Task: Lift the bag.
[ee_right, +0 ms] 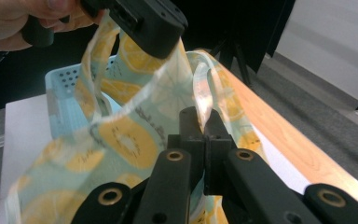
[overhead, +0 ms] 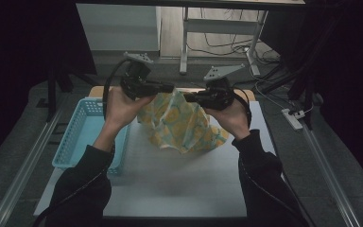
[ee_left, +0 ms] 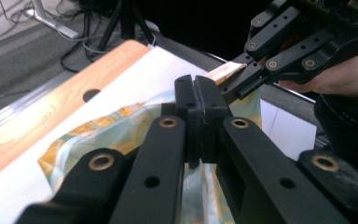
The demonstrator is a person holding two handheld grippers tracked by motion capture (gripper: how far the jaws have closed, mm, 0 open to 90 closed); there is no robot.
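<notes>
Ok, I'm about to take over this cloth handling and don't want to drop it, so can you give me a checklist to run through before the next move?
1. Left gripper shut on the cloth: ok, jaws closed on its edge in the left gripper view.
2. Right gripper shut on the cloth: ok, jaws pinch a fold in the right gripper view.
3. Cloth lifted off the table: not ok, it hangs between the grippers but its lower edge looks to rest on the white surface.
4. Cloth spread flat: not ok, it sags, bunched and folded.
5. Blue basket free to receive: ok, it stands at the left and looks empty.
6. Grip firmness: cannot tell.
</notes>
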